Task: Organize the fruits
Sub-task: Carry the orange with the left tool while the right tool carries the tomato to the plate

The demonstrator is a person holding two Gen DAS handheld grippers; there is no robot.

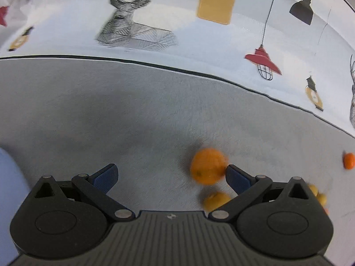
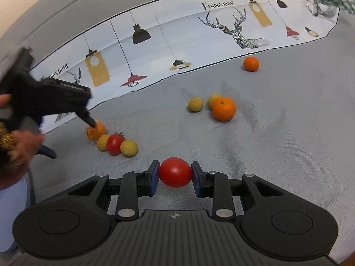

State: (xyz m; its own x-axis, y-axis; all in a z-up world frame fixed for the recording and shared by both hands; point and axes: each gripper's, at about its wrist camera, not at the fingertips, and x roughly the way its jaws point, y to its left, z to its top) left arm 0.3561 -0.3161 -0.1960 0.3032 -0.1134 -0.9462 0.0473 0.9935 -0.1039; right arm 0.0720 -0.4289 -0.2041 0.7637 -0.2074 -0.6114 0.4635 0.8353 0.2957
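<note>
Left gripper: fingers released, spread wide; orange touching its right finger's inner side.
Right gripper: clenched on tomato.

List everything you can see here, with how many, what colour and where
oranges: 3, orange; one far by the printed strip, one mid-cloth beside a yellow fruit, one at the left gripper's tip
small yellow fruits: 4, yellow-green; two mid-cloth, two flanking the loose tomato
tomatoes: 2, red; one loose in the left cluster, one in the right gripper
cloth: 1, grey, under everything
printed strip: 1, white with lamps and deer, far edge
left gripper: open
right gripper: shut on tomato
hand: 1, left edge
</note>
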